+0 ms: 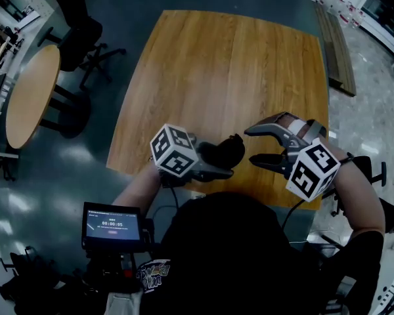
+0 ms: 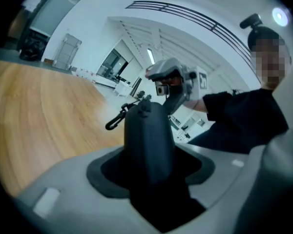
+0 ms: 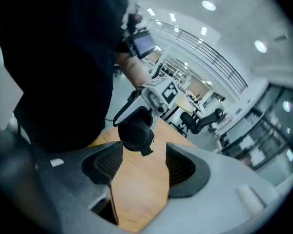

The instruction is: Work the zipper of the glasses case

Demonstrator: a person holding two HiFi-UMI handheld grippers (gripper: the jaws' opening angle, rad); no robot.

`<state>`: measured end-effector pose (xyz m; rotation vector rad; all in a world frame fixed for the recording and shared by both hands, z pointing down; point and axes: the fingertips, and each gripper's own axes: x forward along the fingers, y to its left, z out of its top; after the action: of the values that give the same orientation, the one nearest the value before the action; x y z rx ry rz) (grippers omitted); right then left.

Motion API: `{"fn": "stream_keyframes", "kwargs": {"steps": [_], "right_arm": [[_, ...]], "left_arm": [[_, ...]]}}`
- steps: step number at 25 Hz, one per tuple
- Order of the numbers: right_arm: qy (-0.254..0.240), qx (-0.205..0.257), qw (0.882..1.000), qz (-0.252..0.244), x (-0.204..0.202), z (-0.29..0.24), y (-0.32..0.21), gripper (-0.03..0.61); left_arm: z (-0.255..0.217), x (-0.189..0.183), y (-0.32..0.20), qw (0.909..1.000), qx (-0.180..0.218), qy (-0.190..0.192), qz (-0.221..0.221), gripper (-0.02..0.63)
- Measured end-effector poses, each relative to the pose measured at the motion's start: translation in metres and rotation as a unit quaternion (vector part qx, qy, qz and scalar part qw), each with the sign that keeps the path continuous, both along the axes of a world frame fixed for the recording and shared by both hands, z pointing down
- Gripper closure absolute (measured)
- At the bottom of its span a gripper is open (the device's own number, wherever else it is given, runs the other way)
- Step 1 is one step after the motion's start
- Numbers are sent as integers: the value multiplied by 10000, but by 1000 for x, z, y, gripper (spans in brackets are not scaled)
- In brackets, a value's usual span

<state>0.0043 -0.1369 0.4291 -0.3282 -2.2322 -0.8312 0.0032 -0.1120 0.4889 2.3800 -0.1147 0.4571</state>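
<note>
The black glasses case (image 1: 226,149) hangs over the front edge of the wooden table (image 1: 230,64), with my left gripper (image 1: 213,163) shut on it. In the left gripper view the case (image 2: 149,140) stands upright and fills the gap between the pads, and a small black clip (image 2: 118,117) dangles from its top end. My right gripper (image 1: 249,145) is open just to the right of the case, jaws pointing at it, and touches nothing. The right gripper view shows its jaws (image 3: 144,150) empty over bare wood, with the case (image 3: 136,129) a short way ahead.
A round wooden table (image 1: 29,94) and a black office chair (image 1: 79,38) stand to the left. A small screen (image 1: 111,226) sits near my body at the lower left. A low wooden platform (image 1: 335,44) lies at the far right.
</note>
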Motion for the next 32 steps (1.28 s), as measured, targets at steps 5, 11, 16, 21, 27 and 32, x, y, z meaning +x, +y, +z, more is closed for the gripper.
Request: {"fn": "stream_keyframes", "kwargs": {"steps": [5,11,16,21,27,32], "right_arm": [[-63,-2772,9608,-33,0,-28,19,387],[389,-4812,8757,59,-16,-14,15,390],[537,-5464,8358,72,-25,-12,25,391],[674,-5502,8319,259,-27,8,29,403],[414,-5060,8608,353,-24,11,21,485],[383,-4671,8828,313,-13,17,25,537]], "left_arm": [[-8,-14,22,9864,1099,-781,940,339],[-2,-21,25,9465,2291,-1687,1526,339],[6,-21,30,9282,2568,-2088,1699,339],[21,-26,27,8980,2880,-2736,1890,339],[24,-29,19,9004,2900,-2707,1787,342],[22,-29,15,9157,2740,-2455,1618,342]]}}
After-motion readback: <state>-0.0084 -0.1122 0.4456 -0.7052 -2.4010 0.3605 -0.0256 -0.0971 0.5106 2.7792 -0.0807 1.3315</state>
